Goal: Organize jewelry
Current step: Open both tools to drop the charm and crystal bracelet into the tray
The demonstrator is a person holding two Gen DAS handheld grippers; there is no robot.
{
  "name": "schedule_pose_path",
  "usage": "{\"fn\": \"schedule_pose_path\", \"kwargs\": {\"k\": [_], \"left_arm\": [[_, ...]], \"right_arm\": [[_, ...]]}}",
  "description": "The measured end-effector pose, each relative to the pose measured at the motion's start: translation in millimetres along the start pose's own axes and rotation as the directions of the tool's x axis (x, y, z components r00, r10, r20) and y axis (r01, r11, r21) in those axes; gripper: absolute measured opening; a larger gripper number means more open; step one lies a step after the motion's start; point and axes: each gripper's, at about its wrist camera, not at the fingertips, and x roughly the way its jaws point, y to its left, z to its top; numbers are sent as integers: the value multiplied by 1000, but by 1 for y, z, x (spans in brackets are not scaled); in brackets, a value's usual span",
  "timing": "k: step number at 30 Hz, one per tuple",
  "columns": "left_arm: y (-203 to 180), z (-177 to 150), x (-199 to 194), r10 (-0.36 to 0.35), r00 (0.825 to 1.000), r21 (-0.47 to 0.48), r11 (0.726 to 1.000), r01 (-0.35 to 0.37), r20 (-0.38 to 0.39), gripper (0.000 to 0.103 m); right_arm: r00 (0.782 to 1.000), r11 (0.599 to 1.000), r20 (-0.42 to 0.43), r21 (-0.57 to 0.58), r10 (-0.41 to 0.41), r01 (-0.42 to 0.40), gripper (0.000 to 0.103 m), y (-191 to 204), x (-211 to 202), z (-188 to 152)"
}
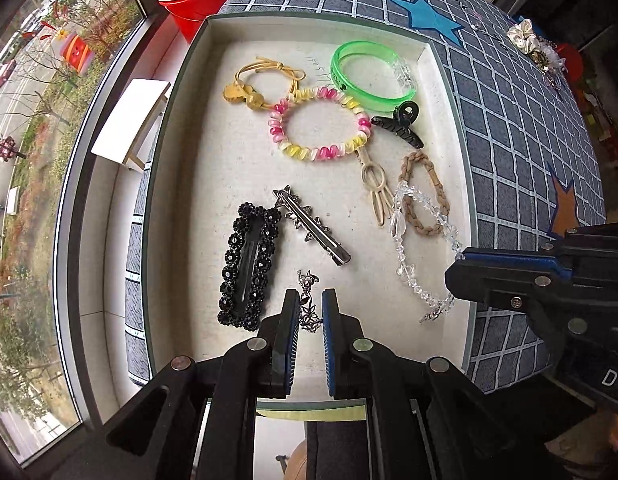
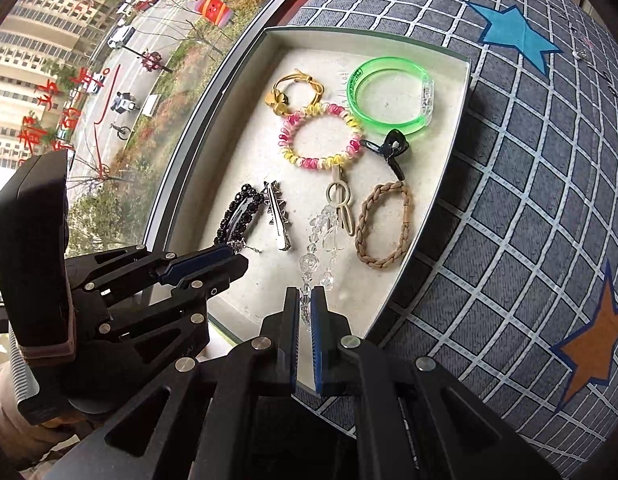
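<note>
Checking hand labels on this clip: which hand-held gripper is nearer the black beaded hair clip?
Left. The left hand-held gripper sits just beside the black beaded hair clip, holding a thin chain. The right hand-held gripper is across the tray, on the clear bead bracelet.

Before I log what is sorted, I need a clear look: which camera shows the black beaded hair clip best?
The left wrist view: the black beaded hair clip lies whole and face-up in the tray. In the right wrist view the clip appears edge-on and smaller, its near end hidden behind the left gripper.
</note>
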Motion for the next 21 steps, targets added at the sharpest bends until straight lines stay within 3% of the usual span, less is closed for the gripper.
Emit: {"fn": "schedule_pose_path", "kwargs": {"k": [15, 16, 17, 19, 21], "left_arm": [[-3, 0, 6, 62, 998, -18, 998, -62, -22, 19], [-4, 0, 5, 61, 998, -21, 998, -62, -20, 19], [-4, 1, 3, 62, 998, -22, 998, -62, -17, 19], [-7, 5, -3, 64, 998, -23, 998, -65, -9, 19], [-9, 5, -8, 65, 998, -22, 998, -65, 1, 19]], "right_arm": [[995, 998, -87, 16, -54, 56, 9, -5, 38, 10], [995, 998, -82, 16, -56, 57, 18, -4, 36, 9], [996, 998, -75, 19, -56, 58, 34, -2, 35, 12], [998, 998, -48, 26, -50, 51, 51, -4, 25, 15], [998, 998, -25, 26, -51, 51, 51, -3, 15, 15]]}}
